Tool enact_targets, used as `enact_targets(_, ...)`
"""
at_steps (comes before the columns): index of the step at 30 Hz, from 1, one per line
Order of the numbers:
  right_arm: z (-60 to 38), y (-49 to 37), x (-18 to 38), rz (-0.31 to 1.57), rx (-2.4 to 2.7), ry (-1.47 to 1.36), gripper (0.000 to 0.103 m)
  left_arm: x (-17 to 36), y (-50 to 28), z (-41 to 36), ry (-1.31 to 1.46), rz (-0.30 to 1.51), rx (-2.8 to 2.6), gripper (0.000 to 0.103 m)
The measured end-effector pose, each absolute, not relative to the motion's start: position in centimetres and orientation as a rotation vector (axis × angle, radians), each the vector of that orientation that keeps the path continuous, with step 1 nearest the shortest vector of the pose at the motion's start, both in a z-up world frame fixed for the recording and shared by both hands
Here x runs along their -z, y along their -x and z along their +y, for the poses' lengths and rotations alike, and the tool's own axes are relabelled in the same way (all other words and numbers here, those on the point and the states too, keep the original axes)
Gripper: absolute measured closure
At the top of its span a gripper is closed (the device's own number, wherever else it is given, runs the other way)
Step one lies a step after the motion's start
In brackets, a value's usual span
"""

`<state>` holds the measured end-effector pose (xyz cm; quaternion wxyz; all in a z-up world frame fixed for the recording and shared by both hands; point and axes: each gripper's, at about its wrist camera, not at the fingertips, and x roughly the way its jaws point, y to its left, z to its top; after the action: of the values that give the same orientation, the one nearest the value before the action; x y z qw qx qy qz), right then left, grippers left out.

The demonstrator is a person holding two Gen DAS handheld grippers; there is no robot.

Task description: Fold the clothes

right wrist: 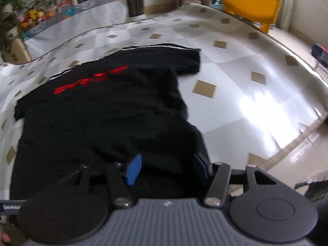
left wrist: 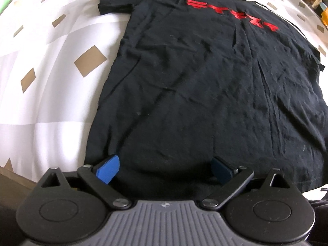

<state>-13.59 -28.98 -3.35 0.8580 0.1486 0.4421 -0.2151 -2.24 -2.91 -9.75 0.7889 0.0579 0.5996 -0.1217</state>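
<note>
Left wrist: my left gripper (left wrist: pixel 165 169), jaws wide, empty, over the hem of the black T-shirt (left wrist: pixel 205 78), flat on the bench (left wrist: pixel 51 71) ahead. Soft, light; I'd pinch hem corners.
Right wrist: right gripper (right wrist: pixel 168 169), jaws half-open, empty, over the hem.

A lived-in home: beyond the cloth-covered bench (right wrist: pixel 235 65) stands a side table (right wrist: pixel 82 14) crowded with fruit (right wrist: pixel 30 18) and potted plants (right wrist: pixel 12 6), and a yellow chair (right wrist: pixel 252 6) by its far edge.
</note>
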Motion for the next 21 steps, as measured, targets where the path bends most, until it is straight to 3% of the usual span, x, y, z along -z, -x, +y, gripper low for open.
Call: enact_targets(21, -29.2, 7.9, 8.0, 1.020, 0.421, -0.250, 0.046, 8.9, 3.2, -2.9, -0.182, 1.250, 0.271, 0.006)
